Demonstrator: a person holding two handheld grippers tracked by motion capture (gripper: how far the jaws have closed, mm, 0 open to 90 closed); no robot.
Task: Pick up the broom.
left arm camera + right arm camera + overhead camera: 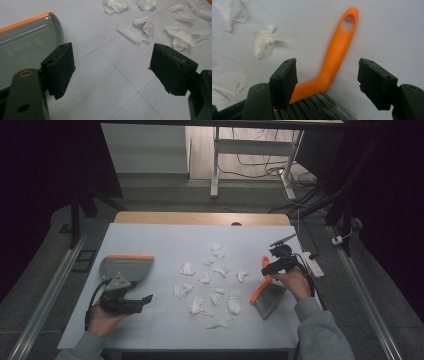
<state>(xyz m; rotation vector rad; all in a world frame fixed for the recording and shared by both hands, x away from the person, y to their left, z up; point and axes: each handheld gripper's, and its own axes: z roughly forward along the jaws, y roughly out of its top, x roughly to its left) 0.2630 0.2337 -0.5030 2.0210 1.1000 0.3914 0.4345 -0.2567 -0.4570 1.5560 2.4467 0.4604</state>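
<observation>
Both forearms wear grey sleeves (320, 332), entering at the lower corners of the high view. Each gripper is black: the left gripper (112, 67) carries a grey three-cornered plate (118, 281), with blocky, screw-holed pads (283, 80) and trailing black cables (91, 302).

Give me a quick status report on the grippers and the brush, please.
Left gripper open, empty, beside dustpan. Right gripper open, jaws astride orange brush handle, not gripping. Paper scraps scattered mid-table, nothing blocking.
</observation>
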